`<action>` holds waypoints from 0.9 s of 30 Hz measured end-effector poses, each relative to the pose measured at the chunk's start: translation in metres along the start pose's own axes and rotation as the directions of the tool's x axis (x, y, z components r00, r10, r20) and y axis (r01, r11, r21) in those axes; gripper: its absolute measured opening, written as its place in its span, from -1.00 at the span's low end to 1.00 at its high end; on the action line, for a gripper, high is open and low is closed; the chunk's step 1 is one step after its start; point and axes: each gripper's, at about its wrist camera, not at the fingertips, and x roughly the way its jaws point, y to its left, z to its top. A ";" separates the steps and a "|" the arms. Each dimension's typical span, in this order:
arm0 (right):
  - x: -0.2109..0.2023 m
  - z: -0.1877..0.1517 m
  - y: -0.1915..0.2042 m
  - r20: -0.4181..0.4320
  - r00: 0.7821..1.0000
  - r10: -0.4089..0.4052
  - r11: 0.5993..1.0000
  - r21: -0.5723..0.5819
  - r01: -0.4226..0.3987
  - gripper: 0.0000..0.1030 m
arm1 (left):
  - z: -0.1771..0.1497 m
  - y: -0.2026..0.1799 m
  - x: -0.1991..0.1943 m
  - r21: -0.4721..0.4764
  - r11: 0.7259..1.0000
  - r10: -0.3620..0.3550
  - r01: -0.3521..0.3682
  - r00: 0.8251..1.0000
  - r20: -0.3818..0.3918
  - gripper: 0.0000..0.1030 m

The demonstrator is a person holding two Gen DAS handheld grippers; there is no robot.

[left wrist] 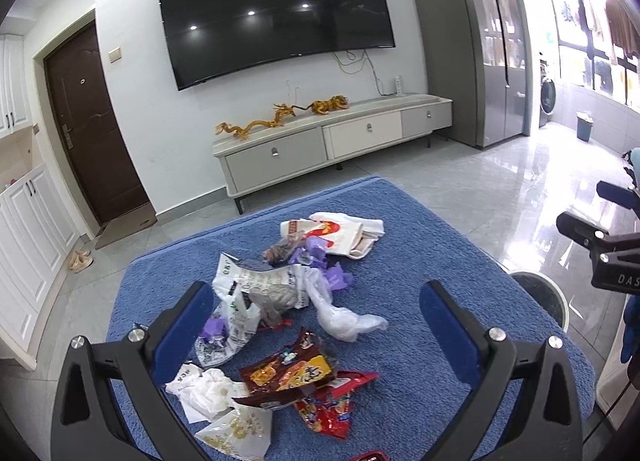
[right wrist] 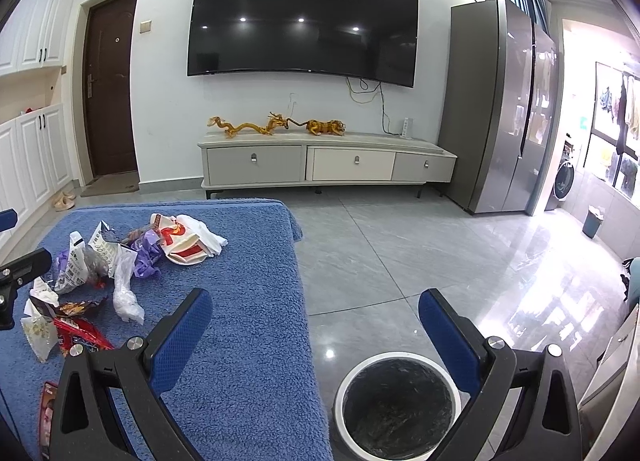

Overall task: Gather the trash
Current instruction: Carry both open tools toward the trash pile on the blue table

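Blue-towelled table [left wrist: 420, 341] holds scattered wrappers [left wrist: 292, 373], directly ahead of the open, empty left gripper [left wrist: 316, 325], the nearer tool. Farther right, the open, empty right gripper [right wrist: 316, 325] hovers above the bin [right wrist: 396, 405] on the floor beside the table.

left gripper [left wrist: 316, 315]: jaws wide apart, empty | right gripper [right wrist: 316, 315]: jaws wide apart, empty

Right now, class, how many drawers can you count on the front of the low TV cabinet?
3, in one row across the TV cabinet: the left drawer, the lighter middle drawer and the smaller right drawer. None looks hidden.
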 end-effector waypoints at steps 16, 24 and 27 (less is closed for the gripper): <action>-0.005 0.000 -0.030 0.011 0.997 -0.076 0.996 0.038 0.076 1.00 | 0.006 -0.024 0.003 0.049 0.998 -0.041 0.041 0.999 0.006 1.00; -0.006 0.001 -0.037 0.019 0.996 -0.086 0.995 0.049 0.085 1.00 | 0.010 -0.023 0.003 0.039 0.999 -0.032 0.031 0.999 0.016 1.00; -0.007 0.001 -0.037 0.022 0.997 -0.079 0.996 0.047 0.078 1.00 | 0.012 -0.013 0.004 0.003 1.000 -0.013 0.013 1.000 0.017 1.00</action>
